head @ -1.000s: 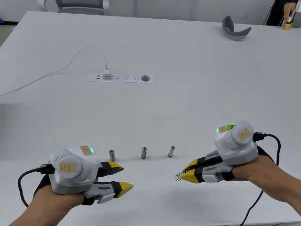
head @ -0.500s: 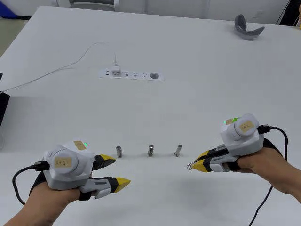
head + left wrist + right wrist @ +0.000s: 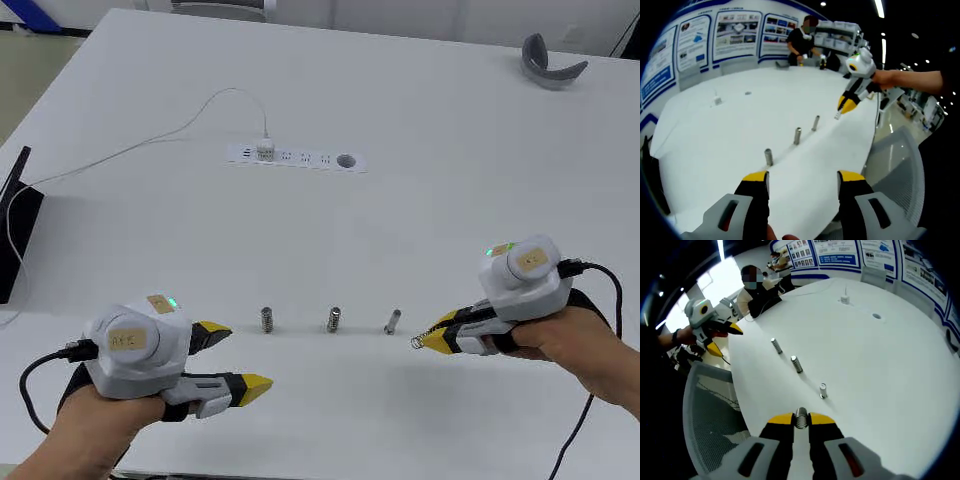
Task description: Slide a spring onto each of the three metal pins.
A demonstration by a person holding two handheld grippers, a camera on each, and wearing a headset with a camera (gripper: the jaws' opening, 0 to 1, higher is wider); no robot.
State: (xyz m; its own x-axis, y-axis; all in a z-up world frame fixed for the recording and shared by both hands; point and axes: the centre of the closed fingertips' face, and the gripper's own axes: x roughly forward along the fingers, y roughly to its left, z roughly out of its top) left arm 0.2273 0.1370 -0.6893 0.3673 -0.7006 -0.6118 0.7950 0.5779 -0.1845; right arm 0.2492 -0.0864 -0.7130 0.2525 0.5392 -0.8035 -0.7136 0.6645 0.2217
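Yellow-tipped right tool pinching a spring — near bare pin, left tool gaping, empty

Three metal pins in one row: left pin, middle pin, right pin. Three springs: one sat on the left pin, one on the middle pin, and one loose spring was pinched at the tip of the right gripper. So two pins were sprung and one was bare. Two grippers in all, counting the left gripper, one per hand. One power strip carried one plug with one white cable. One grey curved piece lay far off. One dark flat item was at the left edge. One white table.
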